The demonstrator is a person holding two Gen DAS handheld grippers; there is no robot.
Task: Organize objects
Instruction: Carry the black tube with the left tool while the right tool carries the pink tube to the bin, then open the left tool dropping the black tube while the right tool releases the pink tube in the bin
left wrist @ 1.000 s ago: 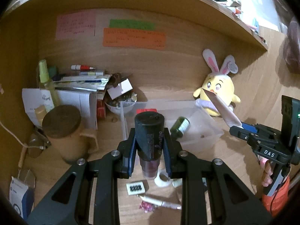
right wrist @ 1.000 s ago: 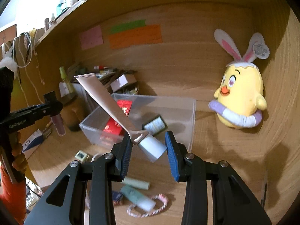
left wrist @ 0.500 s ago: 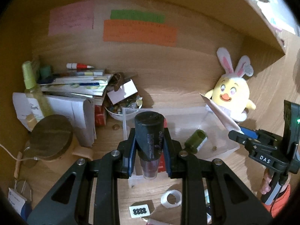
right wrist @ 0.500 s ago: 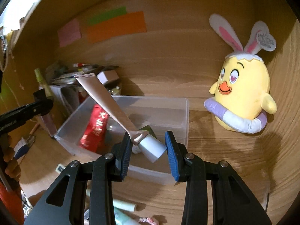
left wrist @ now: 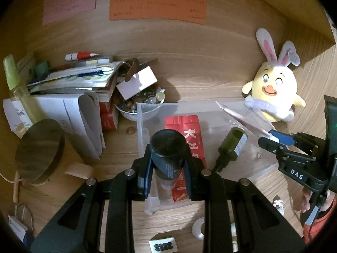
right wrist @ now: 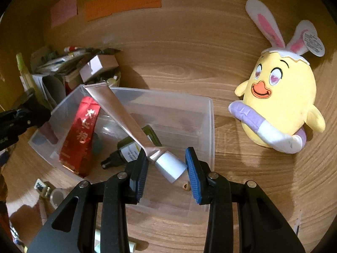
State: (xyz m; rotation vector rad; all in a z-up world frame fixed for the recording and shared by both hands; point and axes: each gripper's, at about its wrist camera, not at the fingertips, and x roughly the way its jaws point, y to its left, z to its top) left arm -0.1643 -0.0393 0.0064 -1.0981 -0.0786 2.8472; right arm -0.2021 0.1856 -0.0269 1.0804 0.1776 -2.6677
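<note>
Tube [right wrist: 126,122] and dark-capped bottle [left wrist: 168,147] both hung over the clear bin [right wrist: 210,126] on the counter — the right gripper [right wrist: 166,164] clamped on the tube's stiff white cap, wisely sparing its soft, light body, the left gripper [left wrist: 168,168] clamped around the likely slick, rigid bottle.

Your left gripper [left wrist: 168,164] is black with blue pads, and it grips a black bottle [left wrist: 168,154] with fine white print. Your right gripper [right wrist: 166,168], same colours, holds a rose-gold tube [right wrist: 126,120] with a white cap. The bin [right wrist: 208,126] is clear; in it you see a red pouch [right wrist: 81,130] with gold characters and a dark green bottle [left wrist: 230,145]. The plush [right wrist: 280,107] is yellow with pink-lined white ears. Pink, green and orange notes [left wrist: 155,6] hang on the woodgrain wall.
</note>
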